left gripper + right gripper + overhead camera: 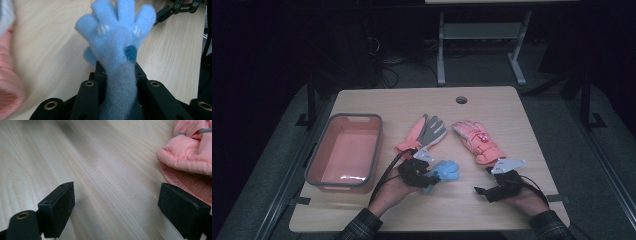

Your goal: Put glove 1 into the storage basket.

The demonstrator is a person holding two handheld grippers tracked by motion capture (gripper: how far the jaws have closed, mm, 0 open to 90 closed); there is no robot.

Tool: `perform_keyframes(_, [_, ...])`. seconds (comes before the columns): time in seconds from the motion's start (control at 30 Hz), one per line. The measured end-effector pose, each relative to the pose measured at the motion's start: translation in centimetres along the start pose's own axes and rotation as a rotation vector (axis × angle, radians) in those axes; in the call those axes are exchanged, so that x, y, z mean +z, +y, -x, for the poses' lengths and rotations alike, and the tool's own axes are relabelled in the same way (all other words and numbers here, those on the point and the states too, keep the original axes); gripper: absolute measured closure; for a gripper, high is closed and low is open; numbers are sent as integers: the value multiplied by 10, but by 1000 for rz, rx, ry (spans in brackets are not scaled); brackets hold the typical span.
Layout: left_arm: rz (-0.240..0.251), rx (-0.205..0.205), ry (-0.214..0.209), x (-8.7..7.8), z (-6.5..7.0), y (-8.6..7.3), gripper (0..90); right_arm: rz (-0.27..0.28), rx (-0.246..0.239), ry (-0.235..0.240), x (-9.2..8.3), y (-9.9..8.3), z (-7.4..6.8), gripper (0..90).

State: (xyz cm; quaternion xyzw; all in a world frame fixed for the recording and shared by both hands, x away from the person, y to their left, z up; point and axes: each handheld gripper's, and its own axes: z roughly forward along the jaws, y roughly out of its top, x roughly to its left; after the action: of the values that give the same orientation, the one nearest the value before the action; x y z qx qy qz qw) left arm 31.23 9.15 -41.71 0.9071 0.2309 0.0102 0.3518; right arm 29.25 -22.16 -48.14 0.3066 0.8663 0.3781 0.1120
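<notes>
Left gripper view: left tongs clamp the blue fleece glove by its cuff, so the fingers hang free for carrying. It sits right of the orange bin. Right tongs stand wide, empty, beside the pink glove, likely next.

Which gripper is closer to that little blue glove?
Left. The left gripper is clamped on the blue glove; the right gripper sits apart, open, beside the pink padded glove.

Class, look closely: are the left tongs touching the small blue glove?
Touching: the left gripper view shows the left tongs pinching the blue glove's cuff between both jaws.
</notes>
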Motion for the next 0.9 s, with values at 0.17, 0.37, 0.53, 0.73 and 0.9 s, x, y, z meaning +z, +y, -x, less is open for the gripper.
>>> perform_keyframes(0.17, [16,-26,14,-17,-8,1,731,1,2,0,0,0,0,134])
perform_keyframes(0.37, [36,-53,47,-37,-19,0,731,1,2,0,0,0,0,135])
perform_keyframes(0.53, [51,-71,65,-50,-26,0,731,0,4,1,0,0,0,134])
perform_keyframes(0.73, [76,-100,120,-80,-39,-2,731,0,3,1,1,1,0,134])
perform_keyframes(0.9, [96,-121,172,-100,-49,-7,730,0,3,1,1,1,0,134])
